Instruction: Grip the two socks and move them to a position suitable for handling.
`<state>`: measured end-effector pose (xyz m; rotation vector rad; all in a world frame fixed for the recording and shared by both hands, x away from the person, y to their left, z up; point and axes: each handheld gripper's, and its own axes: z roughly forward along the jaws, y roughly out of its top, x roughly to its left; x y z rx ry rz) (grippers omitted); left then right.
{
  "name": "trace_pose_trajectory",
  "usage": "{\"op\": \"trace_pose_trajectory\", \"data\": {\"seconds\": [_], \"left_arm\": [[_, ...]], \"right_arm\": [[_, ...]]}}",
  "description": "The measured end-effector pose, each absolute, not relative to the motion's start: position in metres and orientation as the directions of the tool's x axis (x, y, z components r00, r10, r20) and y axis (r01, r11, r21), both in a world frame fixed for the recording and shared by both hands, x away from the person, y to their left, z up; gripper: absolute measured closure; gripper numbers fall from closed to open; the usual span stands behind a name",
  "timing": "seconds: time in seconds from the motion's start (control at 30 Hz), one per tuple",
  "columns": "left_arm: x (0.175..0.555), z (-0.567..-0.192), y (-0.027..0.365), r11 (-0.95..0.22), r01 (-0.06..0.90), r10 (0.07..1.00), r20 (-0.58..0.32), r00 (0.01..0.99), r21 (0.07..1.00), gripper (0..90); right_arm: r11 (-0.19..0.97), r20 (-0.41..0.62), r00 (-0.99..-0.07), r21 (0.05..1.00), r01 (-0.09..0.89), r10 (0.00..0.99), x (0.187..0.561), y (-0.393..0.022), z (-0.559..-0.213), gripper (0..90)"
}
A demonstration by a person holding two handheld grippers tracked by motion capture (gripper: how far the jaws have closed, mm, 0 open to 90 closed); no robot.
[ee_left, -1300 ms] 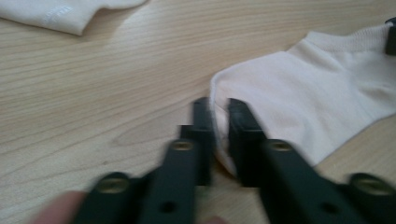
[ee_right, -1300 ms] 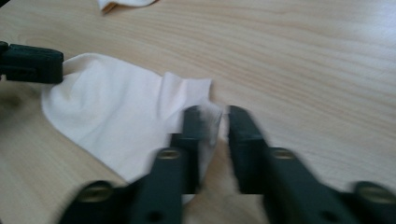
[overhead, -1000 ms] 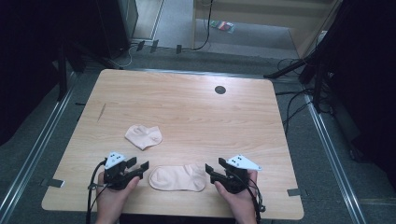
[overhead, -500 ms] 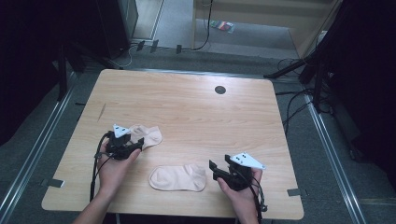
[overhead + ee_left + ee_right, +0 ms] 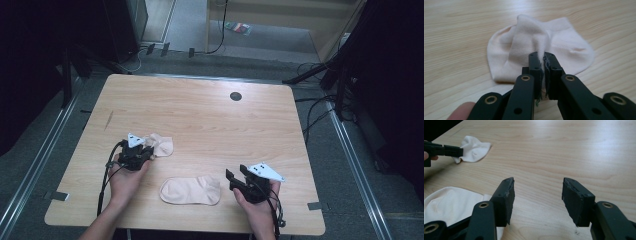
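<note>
Two socks on the table (image 5: 210, 110), both pale pink, well apart from each other. Flat sock (image 5: 191, 190) lies near the front edge, between my hands; crumpled sock (image 5: 161, 145) sits farther back on the left. Step in hand, as I judge it: picking up the crumpled sock to pair it with the flat one. My left gripper (image 5: 148, 150) has its jaws just closed, pinching a raised fold of the crumpled sock (image 5: 541, 47), fabric squeezed between the pads. My right gripper (image 5: 231, 176) rests just right of the flat sock, jaws spread with nothing between them, having just narrowed a little; bare wood shows in the gap (image 5: 537, 192). Next move probably calls for lifting the pinched sock clear and carrying it right and nearer, over the flat sock, keeping the pinch firm so the fold doesn't slip.
</note>
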<state>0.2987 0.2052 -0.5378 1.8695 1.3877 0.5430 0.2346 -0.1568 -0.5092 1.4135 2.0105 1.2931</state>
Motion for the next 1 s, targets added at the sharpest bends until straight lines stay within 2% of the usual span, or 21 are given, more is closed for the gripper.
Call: {"op": "trace_pose_trajectory", "data": {"seconds": [0.07, 0.1, 0.13, 0.17, 0.2, 0.23, 0.27, 0.43, 0.47, 0.5, 0.53, 0.57, 0.6, 0.63, 0.67, 0.77, 1.0], "left_arm": [[0.295, -0.529, 0.194, -0.149, 0.59, 0.911, -0.122, 0.395, 0.794, 86.6], [0.295, -0.529, 0.194, -0.149, 0.59, 0.911, -0.122, 0.395, 0.794, 86.6], [0.292, -0.522, 0.181, -0.159, 0.562, 0.877, -0.145, 0.458, 0.812, 86.6], [0.292, -0.522, 0.181, -0.159, 0.562, 0.877, -0.145, 0.458, 0.812, 86.6], [0.292, -0.517, 0.167, -0.184, 0.544, 0.837, -0.16, 0.524, 0.819, 86.6], [0.292, -0.517, 0.167, -0.184, 0.544, 0.837, -0.16, 0.524, 0.819, 86.6], [0.294, -0.517, 0.159, -0.196, 0.54, 0.804, -0.18, 0.566, 0.819, 86.6], [0.299, -0.528, 0.146, -0.256, 0.556, 0.791, -0.16, 0.591, 0.791, 86.0], [0.3, -0.535, 0.144, -0.268, 0.561, 0.795, -0.148, 0.588, 0.783, 80.5], [0.3, -0.535, 0.144, -0.268, 0.561, 0.795, -0.148, 0.588, 0.783, 68.3], [0.3, -0.537, 0.145, -0.254, 0.56, 0.81, -0.143, 0.569, 0.788, 68.3], [0.3, -0.537, 0.146, -0.243, 0.558, 0.812, -0.149, 0.565, 0.794, 55.5], [0.299, -0.532, 0.151, -0.214, 0.557, 0.816, -0.166, 0.553, 0.803, 44.7], [0.299, -0.532, 0.151, -0.214, 0.557, 0.816, -0.166, 0.553, 0.803, 40.9], [0.297, -0.528, 0.156, -0.2, 0.544, 0.82, -0.165, 0.548, 0.815, 40.9], [0.294, -0.522, 0.168, -0.163, 0.539, 0.828, -0.182, 0.53, 0.826, 34.2], [0.294, -0.523, 0.197, -0.059, 0.583, 0.864, -0.252, 0.437, 0.81, 35.8]], "right_arm": [[0.106, 0.168, -0.45, 0.845, 0.523, 0.877, 0.236, -0.151, -0.505, 46.1], [0.106, 0.168, -0.45, 0.845, 0.523, 0.877, 0.236, -0.151, -0.505, 46.1], [0.11, 0.145, -0.449, 0.863, 0.494, 0.882, 0.238, -0.145, -0.498, 47.0], [0.11, 0.145, -0.449, 0.863, 0.494, 0.882, 0.238, -0.145, -0.498, 47.0], [0.099, 0.133, -0.434, 0.875, 0.473, 0.891, 0.24, -0.141, -0.492, 47.8], [0.099, 0.133, -0.434, 0.875, 0.473, 0.891, 0.24, -0.141, -0.492, 47.8], [0.079, 0.143, -0.42, 0.88, 0.468, 0.896, 0.242, -0.14, -0.489, 47.8], [0.088, 0.136, -0.413, 0.873, 0.48, 0.901, 0.249, -0.138, -0.491, 48.0], [0.096, 0.135, -0.412, 0.865, 0.492, 0.901, 0.254, -0.137, -0.495, 48.4], [0.096, 0.135, -0.412, 0.865, 0.492, 0.901, 0.254, -0.137, -0.495, 48.4], [0.092, 0.141, -0.408, 0.86, 0.502, 0.902, 0.256, -0.136, -0.495, 48.6], [0.098, 0.145, -0.416, 0.854, 0.511, 0.898, 0.261, -0.135, -0.497, 50.0], [0.082, 0.199, -0.428, 0.828, 0.555, 0.882, 0.269, -0.132, -0.497, 51.8], [0.082, 0.199, -0.428, 0.828, 0.555, 0.882, 0.269, -0.132, -0.497, 51.8], [0.082, 0.212, -0.437, 0.822, 0.563, 0.874, 0.272, -0.13, -0.496, 52.4], [0.139, 0.163, -0.467, 0.826, 0.546, 0.869, 0.282, -0.117, -0.494, 55.5], [0.299, 0.098, -0.578, 0.78, 0.55, 0.81, 0.321, -0.08, -0.505, 61.6]]}}
